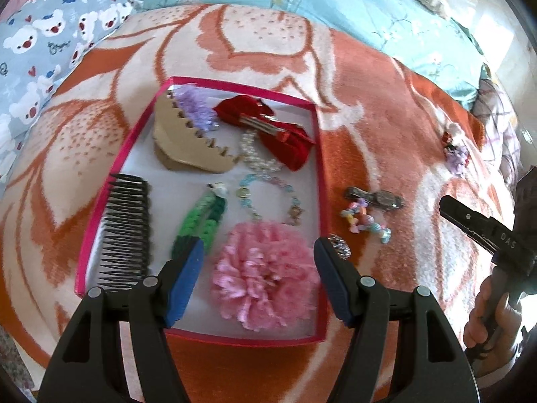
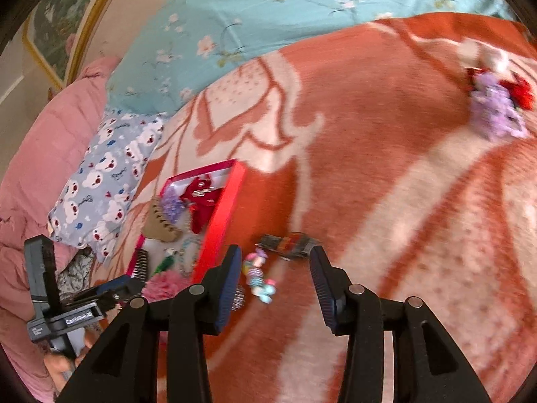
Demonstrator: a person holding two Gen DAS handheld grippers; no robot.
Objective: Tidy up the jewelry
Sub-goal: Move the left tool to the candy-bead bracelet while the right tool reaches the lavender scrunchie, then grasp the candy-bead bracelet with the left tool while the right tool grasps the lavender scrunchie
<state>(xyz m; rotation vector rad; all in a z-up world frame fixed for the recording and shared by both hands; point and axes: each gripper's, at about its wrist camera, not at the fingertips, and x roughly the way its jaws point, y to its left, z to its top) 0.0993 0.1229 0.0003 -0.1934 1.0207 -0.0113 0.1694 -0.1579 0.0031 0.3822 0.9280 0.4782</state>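
A pink-rimmed box [image 1: 100, 208] with a white floor holds a tan claw clip [image 1: 181, 141], a red bow clip [image 1: 278, 131], a black comb [image 1: 126, 231], a green clip [image 1: 201, 218], a beaded bracelet [image 1: 268, 198] and a pink fabric flower [image 1: 265, 275]. My left gripper [image 1: 256, 252] hovers open over the flower, its pads clear of it. On the blanket right of the box lie a sparkly ring [image 1: 339, 247], a colourful bead bracelet [image 2: 258, 275] and a dark hair clip [image 2: 288, 243]. My right gripper [image 2: 275, 255] stands open just above those two, touching neither.
A purple and red hair piece [image 2: 496, 107] lies far off on the orange and cream blanket [image 2: 386, 168]. A bear-print pillow [image 2: 104, 181] and a turquoise floral quilt [image 2: 268, 10] border the blanket. A hand [image 1: 486, 309] grips the right tool's handle at the left wrist view's right edge.
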